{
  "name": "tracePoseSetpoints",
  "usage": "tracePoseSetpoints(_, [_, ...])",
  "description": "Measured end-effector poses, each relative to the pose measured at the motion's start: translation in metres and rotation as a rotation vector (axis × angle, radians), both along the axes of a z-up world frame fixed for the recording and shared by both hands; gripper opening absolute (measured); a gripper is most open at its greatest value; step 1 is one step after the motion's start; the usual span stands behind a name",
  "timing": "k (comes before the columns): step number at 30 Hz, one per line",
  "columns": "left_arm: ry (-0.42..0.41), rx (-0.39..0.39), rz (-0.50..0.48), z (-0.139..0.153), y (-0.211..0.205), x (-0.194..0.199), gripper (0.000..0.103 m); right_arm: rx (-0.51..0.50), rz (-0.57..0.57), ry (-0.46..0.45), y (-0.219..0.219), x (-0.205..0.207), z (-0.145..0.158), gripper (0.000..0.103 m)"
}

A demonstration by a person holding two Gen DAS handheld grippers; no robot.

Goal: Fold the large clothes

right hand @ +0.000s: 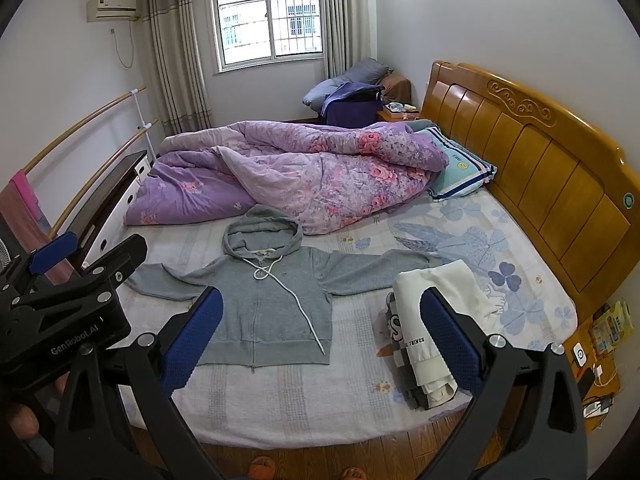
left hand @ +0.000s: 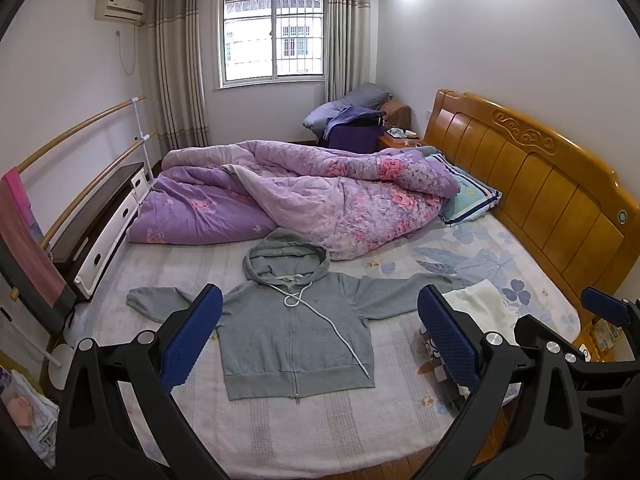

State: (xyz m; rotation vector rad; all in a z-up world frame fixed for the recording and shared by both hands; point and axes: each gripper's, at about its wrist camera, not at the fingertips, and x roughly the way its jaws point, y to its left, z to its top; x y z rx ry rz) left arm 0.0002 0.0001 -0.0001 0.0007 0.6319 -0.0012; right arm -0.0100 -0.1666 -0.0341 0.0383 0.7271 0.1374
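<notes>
A grey zip hoodie [left hand: 296, 332] [right hand: 272, 308] lies flat on the bed, front up, hood toward the quilt, both sleeves spread out sideways, a white drawstring trailing across its chest. My left gripper [left hand: 320, 344] hovers above the bed's near edge, open wide, with nothing between its blue pads. My right gripper [right hand: 320, 340] is also open and empty, held to the right of the left one. The left gripper [right hand: 60, 284] shows in the right wrist view at the left edge.
A stack of folded clothes [right hand: 432, 336] [left hand: 480, 308] sits on the bed right of the hoodie. A purple floral quilt [left hand: 304, 196] is bunched at the far side. The wooden headboard [left hand: 532, 180] runs along the right. A cabinet [left hand: 100, 236] stands at left. Feet in orange slippers [right hand: 260, 466] stand on the floor.
</notes>
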Motion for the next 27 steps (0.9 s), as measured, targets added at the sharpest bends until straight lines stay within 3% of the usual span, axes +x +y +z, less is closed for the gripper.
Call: tracePoseSetpoints(27, [-0.003,0.003,0.001,0.0,0.0,-0.0001,0.098,0.001,-0.001,0.0,0.0008,0.0026,-0.0008,0.095])
